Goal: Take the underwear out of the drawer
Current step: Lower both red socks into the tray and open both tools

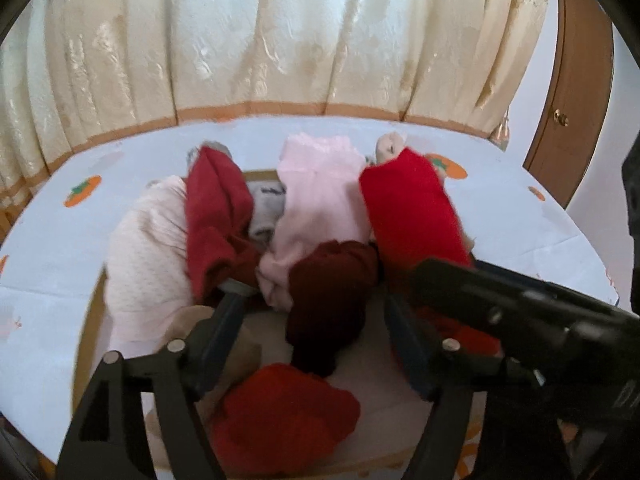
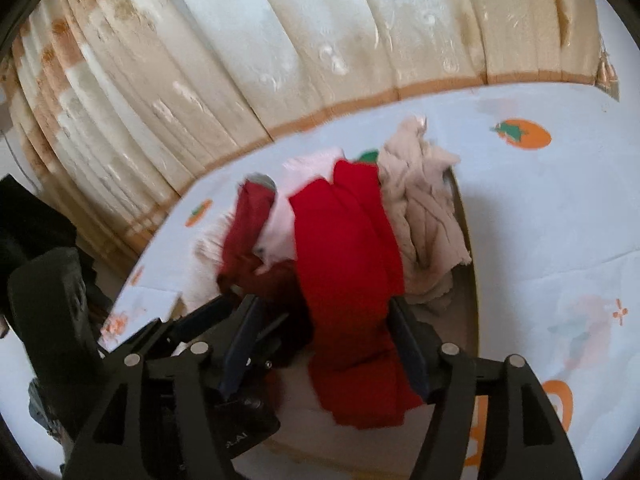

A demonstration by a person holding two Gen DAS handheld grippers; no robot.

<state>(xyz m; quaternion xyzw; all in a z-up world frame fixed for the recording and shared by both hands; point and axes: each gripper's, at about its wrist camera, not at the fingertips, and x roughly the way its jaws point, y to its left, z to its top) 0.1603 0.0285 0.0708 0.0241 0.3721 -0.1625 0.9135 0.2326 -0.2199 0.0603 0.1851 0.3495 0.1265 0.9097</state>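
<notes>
Underwear fills the shallow drawer point(image 1: 94, 300), which lies on a worktop point(image 1: 48, 216) under a pale cloth printed with orange fruit, a cream curtain point(image 1: 280, 32) hanging at the far side. From the left, the left wrist view shows a pale pink dotted piece point(image 1: 148, 256), a dark red piece point(image 1: 218, 224) draped over it, a light pink piece point(image 1: 316, 192) in the middle, a maroon piece point(image 1: 328, 300) nearer, a bright red piece point(image 1: 412, 216) on the right, and a red bundle point(image 1: 284, 412) nearest the camera.

The left claw point(image 1: 316, 304) stands released, its jaws wide on either side of the maroon piece, with no pad seen pressing on it. The right claw point(image 2: 320, 312) is also released; the bright red piece point(image 2: 348, 272) hangs between its jaws, and a beige crumpled piece point(image 2: 424, 216) lies just to its right, against the drawer's right wall.

To do this step well, I judge each claw should settle on one garment only. The left should drive its fingertips down around a thick fold of the maroon piece, clear of the light pink one touching it, before clenching. The right should pinch the bright red piece at a bunched part, not a single thin layer, then lift straight up so neighbours do not drag along. The two claws sit close, so lifting them apart avoids a knock.
</notes>
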